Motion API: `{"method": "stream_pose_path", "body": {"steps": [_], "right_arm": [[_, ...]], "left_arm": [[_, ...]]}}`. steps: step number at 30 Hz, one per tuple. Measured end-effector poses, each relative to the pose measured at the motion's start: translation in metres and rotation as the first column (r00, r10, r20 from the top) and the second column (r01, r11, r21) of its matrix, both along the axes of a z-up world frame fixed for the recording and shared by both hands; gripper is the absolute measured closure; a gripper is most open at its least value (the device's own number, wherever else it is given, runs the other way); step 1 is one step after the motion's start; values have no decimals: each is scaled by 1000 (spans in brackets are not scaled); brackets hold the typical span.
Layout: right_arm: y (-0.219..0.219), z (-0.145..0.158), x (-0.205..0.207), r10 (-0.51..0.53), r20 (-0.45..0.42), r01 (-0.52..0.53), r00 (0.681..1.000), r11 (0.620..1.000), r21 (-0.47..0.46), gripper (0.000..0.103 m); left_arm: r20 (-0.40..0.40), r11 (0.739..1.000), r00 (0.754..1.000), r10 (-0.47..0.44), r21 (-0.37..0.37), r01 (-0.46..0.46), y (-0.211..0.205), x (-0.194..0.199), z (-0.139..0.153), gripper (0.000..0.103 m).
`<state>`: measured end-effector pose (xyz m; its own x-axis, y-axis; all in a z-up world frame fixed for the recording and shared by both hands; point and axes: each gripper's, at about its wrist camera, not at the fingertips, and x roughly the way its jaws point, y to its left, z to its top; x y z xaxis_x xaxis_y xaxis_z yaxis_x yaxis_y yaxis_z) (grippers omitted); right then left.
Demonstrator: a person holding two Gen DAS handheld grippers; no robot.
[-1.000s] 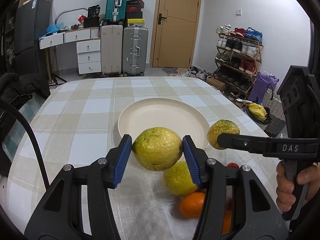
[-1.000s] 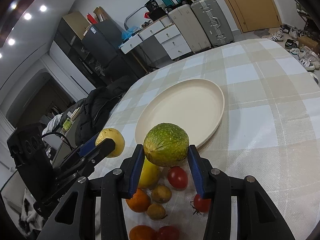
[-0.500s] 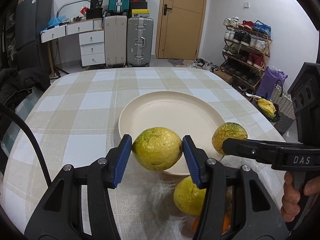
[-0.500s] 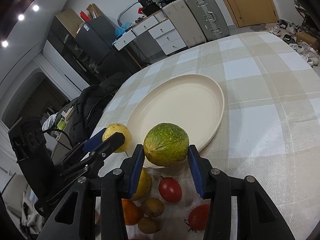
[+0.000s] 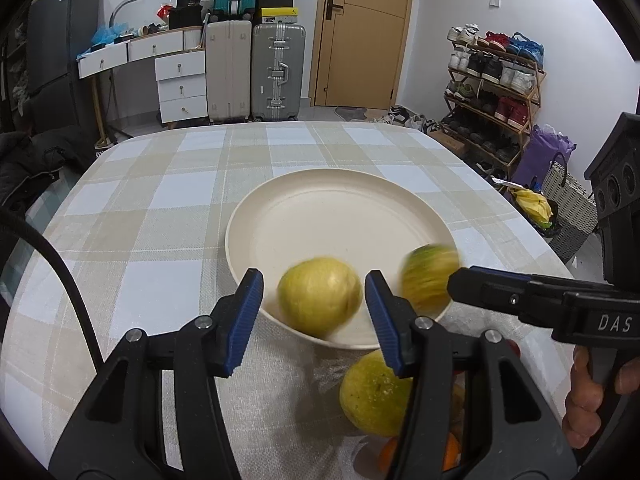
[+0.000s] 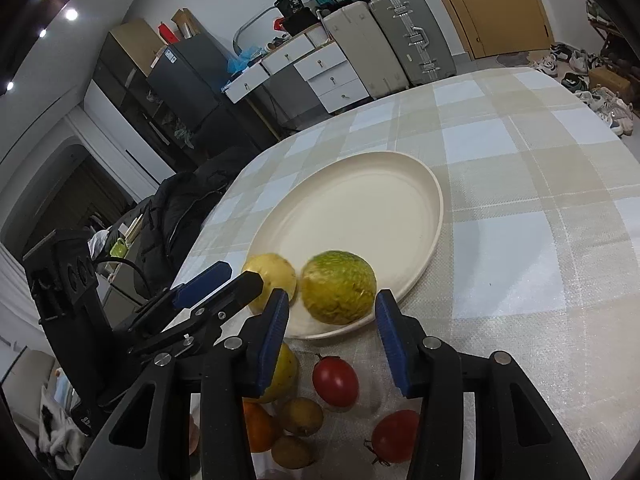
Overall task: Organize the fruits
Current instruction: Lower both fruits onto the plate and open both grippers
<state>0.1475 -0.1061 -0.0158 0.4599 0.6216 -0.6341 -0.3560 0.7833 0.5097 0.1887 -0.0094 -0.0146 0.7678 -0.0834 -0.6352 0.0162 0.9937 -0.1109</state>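
— How far are they with the fruits?

— Two are just now arriving on the plate [image 5: 280, 200]. The left gripper [image 5: 314, 312] has just opened its jaws; the yellow fruit [image 5: 320, 302] sits between them at the plate's near edge, blurred, and the pads do not press it. The right gripper [image 6: 332, 332] has also just opened its jaws, and the green fruit [image 6: 338, 286] lies free on the near rim, just beside the yellow one.

— So both claws are released?

— Yes, I see a gap on each side of each fruit.

— And what is left?

— Much, I think. On the cloth before the plate there are another yellow fruit [image 5: 374, 396], two tomatoes [image 6: 335, 380], an orange [image 6: 258, 426] and two small brown fruits [image 6: 301, 416]. The rest of the plate is bare.
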Motion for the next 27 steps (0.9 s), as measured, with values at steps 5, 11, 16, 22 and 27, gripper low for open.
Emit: {"method": "stream_pose_path", "body": {"steps": [5,11,16,22,27], "right_arm": [[-7,7,-6,-21,32,22,999,999,-27,47],[-15,9,-22,-37,90,46,995,995,-92,10],[-14,11,-32,-41,125,64,991,981,-181,0],[-11,14,-48,-5,149,48,989,957,-287,0],[-11,12,-57,37,154,17,987,941,-337,0]], "left_arm": [[20,1000,999,25,1,-25,7,-16,6,30],[45,999,998,43,11,-44,13,-51,15,6],[62,999,997,42,14,-43,16,-74,23,1],[65,999,997,38,-3,-38,16,-98,28,1],[72,999,997,30,16,-31,12,-109,30,1]]}}
